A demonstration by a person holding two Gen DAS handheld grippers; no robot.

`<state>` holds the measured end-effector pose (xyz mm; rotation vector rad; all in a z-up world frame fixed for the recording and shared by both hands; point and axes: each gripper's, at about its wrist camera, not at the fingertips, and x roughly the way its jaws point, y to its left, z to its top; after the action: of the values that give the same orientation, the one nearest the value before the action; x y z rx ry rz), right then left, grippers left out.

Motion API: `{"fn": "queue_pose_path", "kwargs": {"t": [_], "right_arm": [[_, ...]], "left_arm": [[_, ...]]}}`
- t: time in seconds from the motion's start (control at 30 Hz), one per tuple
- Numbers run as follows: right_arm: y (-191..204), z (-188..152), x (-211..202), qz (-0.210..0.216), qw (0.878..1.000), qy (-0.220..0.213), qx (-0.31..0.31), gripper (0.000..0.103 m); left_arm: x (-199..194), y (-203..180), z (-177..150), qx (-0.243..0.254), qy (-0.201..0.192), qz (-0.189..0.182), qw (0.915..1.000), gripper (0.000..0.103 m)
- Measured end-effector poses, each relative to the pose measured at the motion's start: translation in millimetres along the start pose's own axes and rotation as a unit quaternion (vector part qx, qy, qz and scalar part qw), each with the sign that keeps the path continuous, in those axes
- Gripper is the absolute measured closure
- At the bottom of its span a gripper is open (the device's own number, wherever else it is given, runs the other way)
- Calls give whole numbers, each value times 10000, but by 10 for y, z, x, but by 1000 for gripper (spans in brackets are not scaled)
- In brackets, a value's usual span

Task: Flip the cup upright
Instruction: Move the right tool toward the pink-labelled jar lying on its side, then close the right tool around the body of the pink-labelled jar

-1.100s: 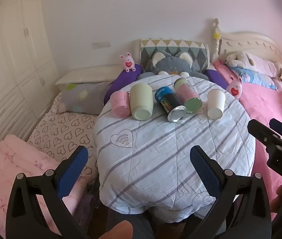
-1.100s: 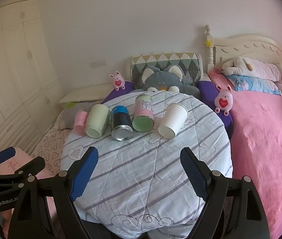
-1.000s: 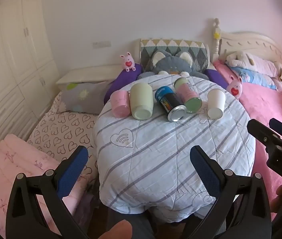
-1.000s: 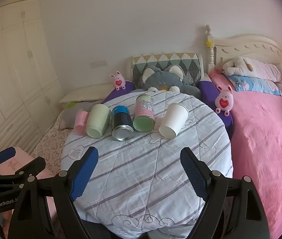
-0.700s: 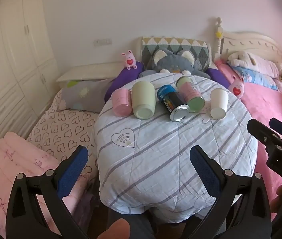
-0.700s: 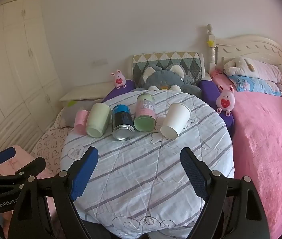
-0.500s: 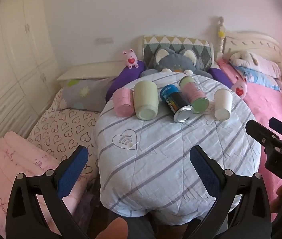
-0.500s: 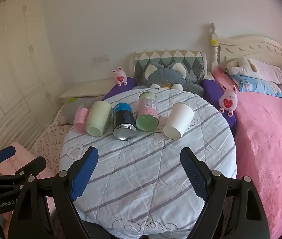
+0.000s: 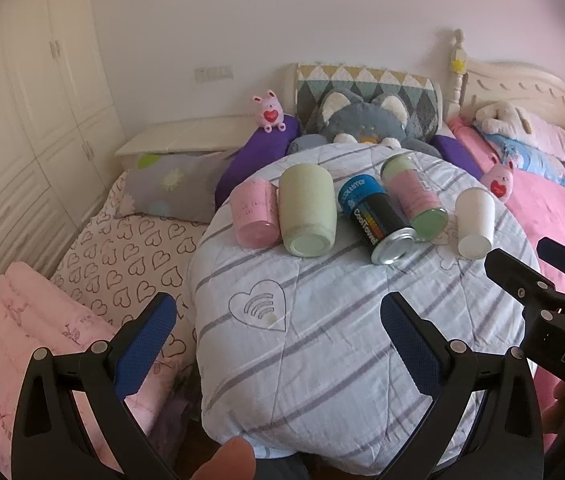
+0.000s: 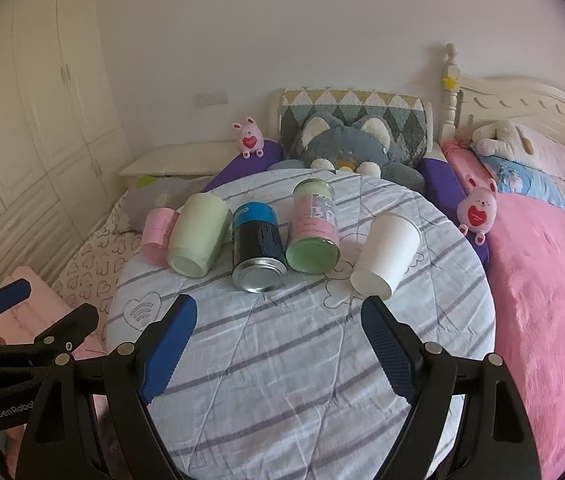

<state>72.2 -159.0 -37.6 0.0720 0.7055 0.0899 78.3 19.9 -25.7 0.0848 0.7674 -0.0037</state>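
Several containers lie on their sides in a row on a round table with a striped cloth (image 9: 322, 320): a pink cup (image 9: 253, 213), a pale green cup (image 9: 308, 208), a blue-black can (image 9: 376, 218), a pink-green can (image 9: 416, 198) and a white paper cup (image 9: 475, 222). The right wrist view shows them too: pink cup (image 10: 156, 232), green cup (image 10: 199, 234), blue-black can (image 10: 257, 252), pink-green can (image 10: 314, 230), white cup (image 10: 386, 254). My left gripper (image 9: 278, 324) is open and empty, short of the row. My right gripper (image 10: 278, 324) is open and empty, just short of the cans.
A grey cat plush (image 9: 362, 124) and patterned cushion sit behind the table. A pink bed (image 10: 542, 280) lies to the right, a heart-print bed (image 9: 130, 248) to the left. Small pink bunny toys (image 10: 478, 208) sit beside the table. White wardrobes (image 10: 22, 120) line the left wall.
Both grippers have moved forward toward the table; the row of cups and cans appears closer and larger. Both stay open. Nothing on the table has moved.
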Motion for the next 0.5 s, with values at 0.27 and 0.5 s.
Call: {"fn": "queue_pose_path", "kwargs": {"t": [0.27,0.5], "right_arm": [[-2,147,331,-33,9998,197,-30,17],[-51,374,736,-157,9992,357,-62,17]], "left_arm": [[314,68,137,-56,85,56,9999,0],[632,131,284,-136,139,127,9997,0]]}}
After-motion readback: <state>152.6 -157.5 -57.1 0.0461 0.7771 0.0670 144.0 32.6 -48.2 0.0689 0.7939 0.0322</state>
